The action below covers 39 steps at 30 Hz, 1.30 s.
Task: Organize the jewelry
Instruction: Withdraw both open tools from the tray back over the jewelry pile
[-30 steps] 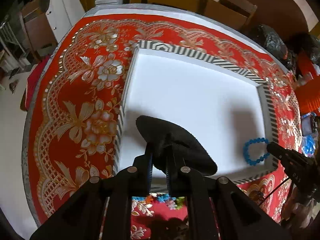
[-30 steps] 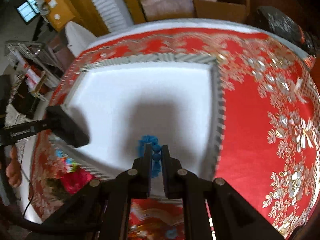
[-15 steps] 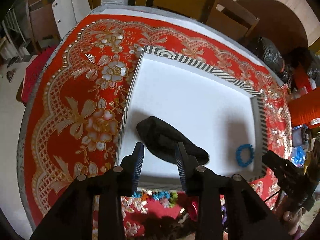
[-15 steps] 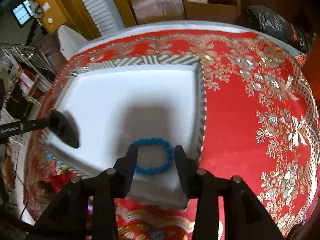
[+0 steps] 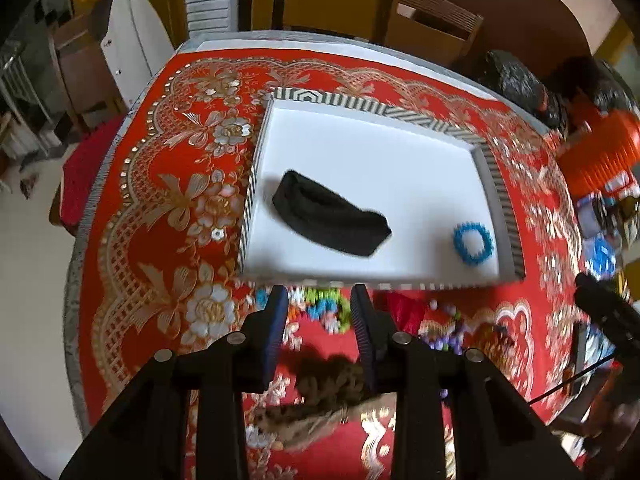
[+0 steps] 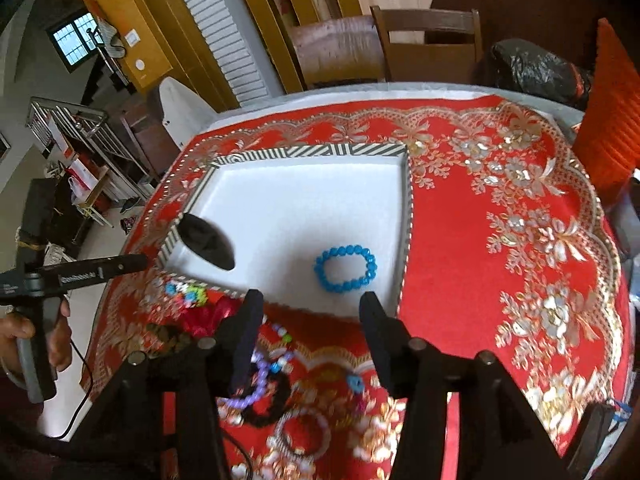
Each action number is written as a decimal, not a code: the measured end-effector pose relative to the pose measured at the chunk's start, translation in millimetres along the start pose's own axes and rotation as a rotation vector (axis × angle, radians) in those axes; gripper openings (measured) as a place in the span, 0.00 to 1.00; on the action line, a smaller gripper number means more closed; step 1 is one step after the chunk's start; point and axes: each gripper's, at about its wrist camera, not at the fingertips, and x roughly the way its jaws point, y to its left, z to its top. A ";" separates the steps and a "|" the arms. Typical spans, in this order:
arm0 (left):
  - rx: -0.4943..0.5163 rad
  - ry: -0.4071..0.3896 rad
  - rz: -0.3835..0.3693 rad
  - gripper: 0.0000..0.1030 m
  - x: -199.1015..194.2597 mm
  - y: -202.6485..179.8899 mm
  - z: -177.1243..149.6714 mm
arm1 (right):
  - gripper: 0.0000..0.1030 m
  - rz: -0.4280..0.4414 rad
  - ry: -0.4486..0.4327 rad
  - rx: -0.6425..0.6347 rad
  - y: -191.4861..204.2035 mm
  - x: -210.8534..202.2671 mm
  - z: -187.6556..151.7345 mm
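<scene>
Lying flat in the white tray [image 6: 304, 184], the blue bead bracelet [image 6: 346, 269] and black headband [image 5: 332, 214] look sorted; both hand-held grippers, left [image 5: 319, 312] gaping, right [image 6: 310, 312] widening, hold nothing above loose jewelry [image 6: 264, 380] on the counter [image 6: 500, 240].

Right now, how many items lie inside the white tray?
2: a black fabric band near the white tray's left wall, and a blue bead bracelet near its right front corner.
</scene>
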 end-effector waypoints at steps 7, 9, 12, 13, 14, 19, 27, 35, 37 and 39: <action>0.043 -0.023 0.020 0.20 -17.9 -6.2 -28.2 | 0.58 -0.025 -0.022 -0.007 8.4 -27.4 -27.4; 0.045 -0.030 0.019 0.20 -22.7 -6.8 -34.7 | 0.59 -0.024 -0.027 0.005 9.1 -30.9 -36.0; 0.044 -0.049 0.021 0.20 -30.7 -7.4 -43.6 | 0.59 -0.025 -0.032 0.023 10.5 -34.3 -47.0; 0.049 -0.056 0.025 0.20 -33.5 -7.7 -46.9 | 0.59 -0.025 -0.032 0.026 11.4 -35.1 -49.8; 0.052 -0.058 0.026 0.20 -34.9 -8.5 -48.9 | 0.59 -0.025 -0.034 0.026 12.8 -36.4 -52.6; 0.066 -0.066 0.034 0.20 -42.3 -9.7 -60.6 | 0.59 -0.033 -0.039 0.002 22.0 -43.5 -65.0; 0.049 -0.024 0.011 0.20 -40.5 -5.3 -80.2 | 0.61 -0.050 -0.032 0.013 20.8 -49.5 -83.6; 0.062 0.000 -0.012 0.20 -39.1 -13.1 -90.1 | 0.62 -0.057 -0.004 0.029 18.6 -44.6 -98.1; 0.062 0.003 -0.022 0.20 -38.4 -16.9 -90.2 | 0.62 -0.058 0.002 0.026 19.2 -43.0 -99.5; 0.062 0.006 -0.028 0.20 -37.2 -20.0 -89.6 | 0.62 -0.056 0.007 0.022 20.2 -41.5 -101.2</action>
